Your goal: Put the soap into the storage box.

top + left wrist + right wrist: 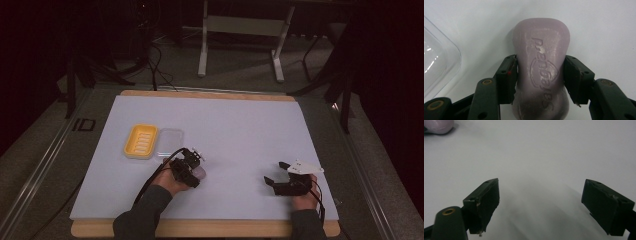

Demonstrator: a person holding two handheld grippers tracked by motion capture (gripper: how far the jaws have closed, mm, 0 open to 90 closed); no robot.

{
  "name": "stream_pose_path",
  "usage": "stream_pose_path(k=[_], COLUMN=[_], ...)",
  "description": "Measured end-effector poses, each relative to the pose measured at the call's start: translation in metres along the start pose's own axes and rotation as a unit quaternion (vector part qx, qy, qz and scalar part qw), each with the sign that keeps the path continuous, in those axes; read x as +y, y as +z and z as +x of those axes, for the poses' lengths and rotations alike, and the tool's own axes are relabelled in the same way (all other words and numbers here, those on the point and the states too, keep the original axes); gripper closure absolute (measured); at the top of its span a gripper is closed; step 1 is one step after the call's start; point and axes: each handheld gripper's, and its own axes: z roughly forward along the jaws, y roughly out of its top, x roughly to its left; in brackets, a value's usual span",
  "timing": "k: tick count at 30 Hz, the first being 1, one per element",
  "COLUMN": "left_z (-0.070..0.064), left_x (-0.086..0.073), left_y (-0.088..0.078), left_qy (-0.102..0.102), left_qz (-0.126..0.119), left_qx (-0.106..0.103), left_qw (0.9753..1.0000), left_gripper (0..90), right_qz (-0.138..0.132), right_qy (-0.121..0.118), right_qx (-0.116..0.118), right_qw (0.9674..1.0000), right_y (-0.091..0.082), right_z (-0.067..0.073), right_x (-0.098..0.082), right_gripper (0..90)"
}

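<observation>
The left tongs [540, 75] are clamping the lilac soap bar [541, 65] on the bench [240, 130], seemingly bound for the yellow soap dish [141, 141] beside its clear lid [170, 142], while the right tongs [546, 202] are hanging apart, holding nothing.

High view: fixed above the person's side, facing forward and down, takes in the whole worktop [225, 130] plus floor beyond. Left gripper view: very close, looks along its jaws at the soap bar [541, 67]. Right gripper view: low, close over bare worktop; the soap bar is at its top-left corner, shared with both other views.
</observation>
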Motion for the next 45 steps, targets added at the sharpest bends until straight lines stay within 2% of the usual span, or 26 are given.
stream_pose_path(k=[2, 4, 9, 10, 17, 23, 26, 32, 35, 37, 45], left_z=[0.000, 0.001, 0.003, 0.003, 0.000, 0.005, 0.010, 0.015, 0.020, 0.022, 0.029], left_x=[0.001, 0.003, 0.003, 0.004, 0.008, 0.005, 0.001, 0.000, 0.000, -0.001, -0.005], left_y=[0.001, 0.006, 0.006, 0.006, 0.004, 0.001, -0.003, -0.008, -0.016, -0.019, -0.022], left_qy=[-0.001, -0.002, -0.003, -0.001, 0.027, 0.024, 0.016, 0.014, 0.010, 0.003, -0.005], left_qz=[0.000, 0.014, 0.015, 0.018, 0.040, 0.037, 0.027, 0.029, 0.021, 0.013, 0.010], left_qx=[-0.001, -0.001, -0.003, -0.002, 0.012, 0.017, 0.017, 0.020, 0.022, 0.019, 0.017], left_qw=[1.0000, 0.9999, 0.9999, 0.9998, 0.9988, 0.9989, 0.9994, 0.9993, 0.9995, 0.9997, 0.9998], left_gripper=[46.0, 45.2, 45.4, 48.6, 49.6, 49.9, 49.9, 49.9, 49.9, 50.0, 50.0], right_qz=[0.001, 0.000, 0.001, 0.001, 0.002, 0.002, 0.002, 0.002, 0.002, 0.002, 0.002], right_qy=[0.000, 0.000, 0.000, 0.000, -0.002, -0.003, -0.002, -0.003, -0.002, -0.002, -0.003], right_qx=[0.000, 0.000, 0.000, 0.000, 0.000, 0.000, 0.001, 0.000, 0.000, 0.000, 0.000], right_qw=[1.0000, 1.0000, 1.0000, 1.0000, 1.0000, 1.0000, 1.0000, 1.0000, 1.0000, 1.0000, 1.0000], right_y=[0.000, 0.000, 0.000, 0.000, 0.000, 0.000, 0.000, 0.000, 0.000, 0.000, 0.000], right_z=[0.000, 0.000, 0.000, 0.000, 0.000, 0.000, 0.000, 0.001, 0.001, 0.000, 0.001], right_x=[0.000, 0.000, 0.000, 0.000, 0.000, 0.000, 0.000, 0.000, 0.000, 0.000, 0.000], right_gripper=[14.5, 14.5, 14.4, 14.5, 14.5, 14.4, 14.4, 14.5, 14.5, 14.5, 14.4])
